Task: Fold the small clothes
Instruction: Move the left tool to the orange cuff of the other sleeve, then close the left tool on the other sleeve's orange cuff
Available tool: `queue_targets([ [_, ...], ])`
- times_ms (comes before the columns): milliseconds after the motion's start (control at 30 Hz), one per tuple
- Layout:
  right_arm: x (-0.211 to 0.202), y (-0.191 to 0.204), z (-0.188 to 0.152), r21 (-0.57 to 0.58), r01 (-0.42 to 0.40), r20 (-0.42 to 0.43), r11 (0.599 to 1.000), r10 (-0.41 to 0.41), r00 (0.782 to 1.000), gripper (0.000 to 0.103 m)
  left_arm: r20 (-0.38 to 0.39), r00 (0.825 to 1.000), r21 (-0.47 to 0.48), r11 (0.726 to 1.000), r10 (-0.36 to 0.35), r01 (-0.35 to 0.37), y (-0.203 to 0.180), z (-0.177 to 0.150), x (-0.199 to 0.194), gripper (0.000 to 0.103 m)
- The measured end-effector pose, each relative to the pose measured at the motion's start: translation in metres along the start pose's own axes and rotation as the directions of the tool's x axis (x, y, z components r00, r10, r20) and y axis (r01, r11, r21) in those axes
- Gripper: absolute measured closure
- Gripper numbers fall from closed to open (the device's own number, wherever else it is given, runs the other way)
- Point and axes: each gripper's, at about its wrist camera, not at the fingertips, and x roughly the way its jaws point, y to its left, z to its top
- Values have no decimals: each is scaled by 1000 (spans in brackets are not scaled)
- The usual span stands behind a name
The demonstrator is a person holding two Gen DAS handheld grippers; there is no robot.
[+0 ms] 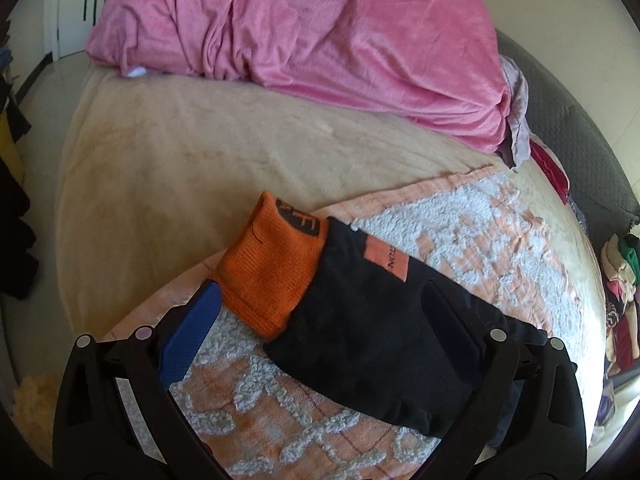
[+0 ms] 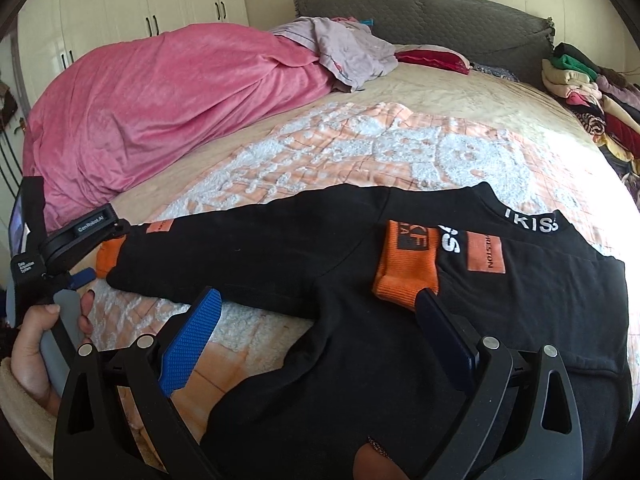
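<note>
A small black sweatshirt (image 2: pixel 360 280) with orange patches and white lettering at the collar lies flat on the patterned blanket. One sleeve is folded across the chest, its orange cuff (image 2: pixel 404 268) just ahead of my right gripper (image 2: pixel 320 328), which is open above the body of the shirt. The other sleeve (image 1: pixel 380 320) stretches out sideways and ends in an orange cuff (image 1: pixel 272 268). My left gripper (image 1: pixel 320 320) is open and straddles that sleeve near the cuff. The right wrist view shows a hand (image 2: pixel 36 352) holding the left gripper (image 2: pixel 86 274) at the sleeve's end.
An orange-and-white fleecy blanket (image 2: pixel 360 148) covers the beige bed sheet (image 1: pixel 200 140). A bunched pink blanket (image 2: pixel 160 108) lies along the far side. A grey headboard (image 2: pixel 420 16), a stack of folded clothes (image 2: pixel 580 88) and white wardrobes (image 2: pixel 140 0) stand beyond.
</note>
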Motion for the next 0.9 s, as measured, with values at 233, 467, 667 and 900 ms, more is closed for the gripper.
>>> queue_targets([
  [233, 2, 3, -2, -6, -5, -10, 1000, 5, 1000, 6, -46, 999, -27, 1000, -4, 3, 4, -5, 14, 10],
  [467, 4, 1, -5, 9, -4, -18, 1000, 4, 1000, 6, -27, 1000, -17, 1000, 2, -2, 1, -4, 18, 10],
  [667, 2, -6, -9, 30, -2, -19, 1000, 3, 1000, 6, -17, 1000, -35, 999, -9, 9, 4, -2, 18, 16],
  [900, -1, -18, -13, 69, 9, -15, 998, -8, 1000, 6, -14, 1000, -51, 999, -7, 6, 3, -2, 20, 15],
])
